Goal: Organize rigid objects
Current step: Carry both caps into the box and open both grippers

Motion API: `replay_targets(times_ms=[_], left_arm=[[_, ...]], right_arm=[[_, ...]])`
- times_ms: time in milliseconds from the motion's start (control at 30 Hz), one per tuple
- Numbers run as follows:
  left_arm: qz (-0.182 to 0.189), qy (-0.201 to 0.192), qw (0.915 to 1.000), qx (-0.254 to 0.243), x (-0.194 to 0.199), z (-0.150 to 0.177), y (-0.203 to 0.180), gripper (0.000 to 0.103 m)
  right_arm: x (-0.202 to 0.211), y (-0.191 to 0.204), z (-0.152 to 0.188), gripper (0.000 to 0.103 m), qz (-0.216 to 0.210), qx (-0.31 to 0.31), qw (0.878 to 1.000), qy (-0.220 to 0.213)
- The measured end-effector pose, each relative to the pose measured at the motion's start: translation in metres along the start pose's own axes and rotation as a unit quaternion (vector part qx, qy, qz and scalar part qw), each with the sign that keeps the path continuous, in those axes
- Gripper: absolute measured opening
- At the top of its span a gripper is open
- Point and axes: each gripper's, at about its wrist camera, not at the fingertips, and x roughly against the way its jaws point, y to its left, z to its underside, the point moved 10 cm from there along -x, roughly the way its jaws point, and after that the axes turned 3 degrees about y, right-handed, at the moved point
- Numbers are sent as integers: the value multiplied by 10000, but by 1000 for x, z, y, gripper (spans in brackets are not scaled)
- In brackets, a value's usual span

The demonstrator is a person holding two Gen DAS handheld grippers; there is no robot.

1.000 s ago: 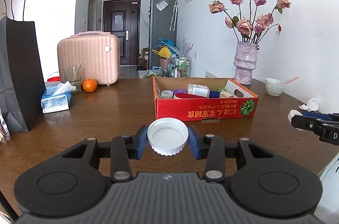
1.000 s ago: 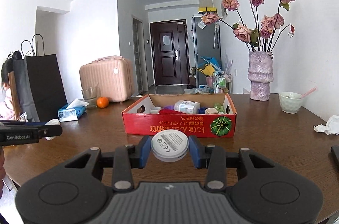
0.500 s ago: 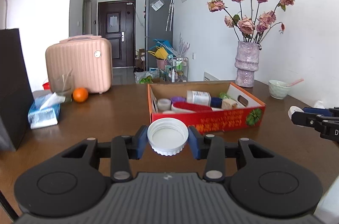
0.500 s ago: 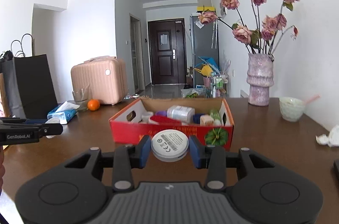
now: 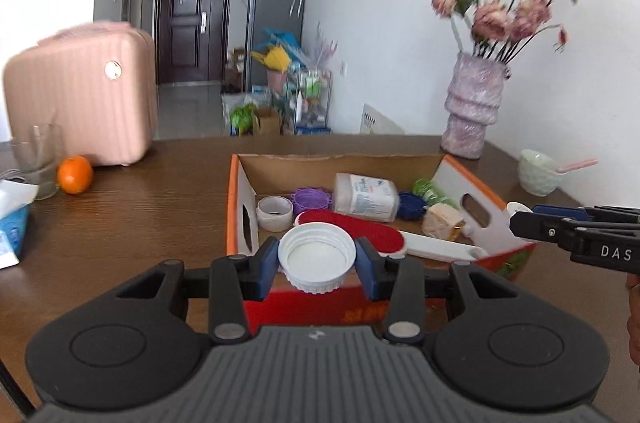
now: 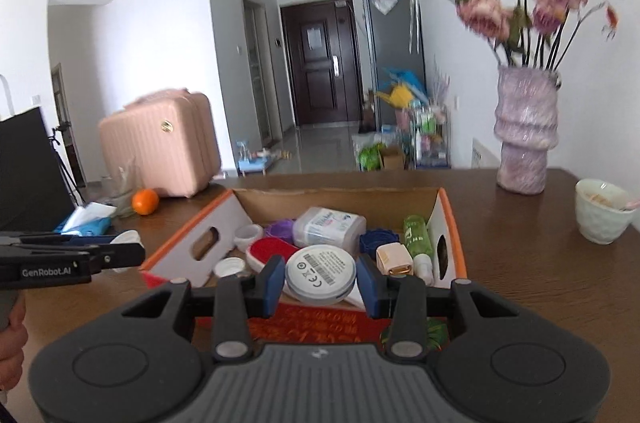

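both hands closed in on the box [image 5: 476, 183] over the last sec. a sec ago it sat well ahead across the surface [image 5: 140, 207], now its near wall is right under both grippers. left gripper [image 5: 317, 263] clamped on the white cap [image 5: 317, 257], open side up, cap hanging over the near wall of the box. right gripper [image 6: 320, 277] clamped on the round white disc [image 6: 320, 271], label side up, also over the near edge. grip on both unchanged through the move. box already holds a bottle [image 6: 330, 228], red brush [image 5: 352, 229], other caps etc. imo transport is basically done; next is push a bit further in + release both w/o bouncing them out.
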Motion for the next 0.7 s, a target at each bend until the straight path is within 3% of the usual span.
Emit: replay_targets(times_ms=[333,400,467,533,700], left_arm=[[163,1055,9943,-74,-91,5,3,43],[161,1214,9924,-106,-103,11,2,52],[26,1046,9942,-234,-106,14,2,70],[84,1083,9923,-594,-107,19,-7,78],[99,1027,9931,-557,-109,19,-9,82]], right_arm=[[-91,-18,13,39,97,22,9957,923],[-101,-18,16,39,92,19,9944,1049],[-108,-17,20,40,95,-3,9937,1118],[-113,-15,22,46,47,-27,9935,1138],[-122,-7,23,49,-96,-220,9942,1047]])
